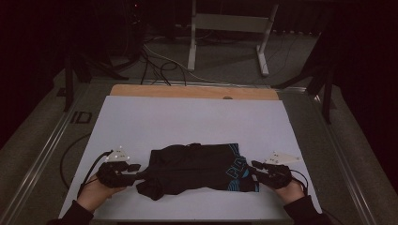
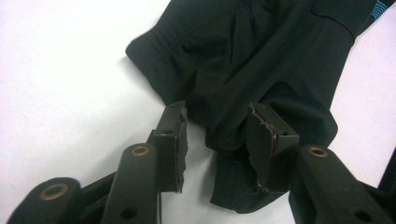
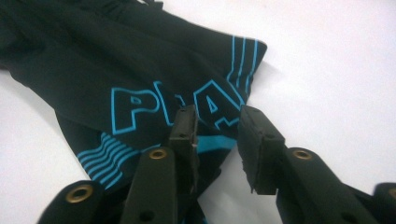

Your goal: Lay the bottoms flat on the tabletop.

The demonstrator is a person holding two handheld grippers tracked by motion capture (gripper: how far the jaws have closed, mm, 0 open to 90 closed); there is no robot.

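Observation:
A black garment (image 1: 197, 168) with turquoise lettering and stripes lies crumpled on the white sheet (image 1: 187, 122), near its front edge. My left gripper (image 1: 140, 169) is at the garment's left end. In the left gripper view the jaws of that gripper (image 2: 217, 135) stand apart with a fold of the black cloth (image 2: 261, 60) lying loose between them. My right gripper (image 1: 256, 166) is at the garment's right end, by the lettering. In the right gripper view its jaws (image 3: 217, 126) are spread over the printed edge of the cloth (image 3: 116, 60) without pinching it.
The sheet covers a wooden tabletop whose bare strip (image 1: 187, 91) shows at the far edge. Beyond it are cables (image 1: 155, 65) on the floor and a white metal frame (image 1: 230, 33). Metal rails (image 1: 47, 145) run along both sides of the table.

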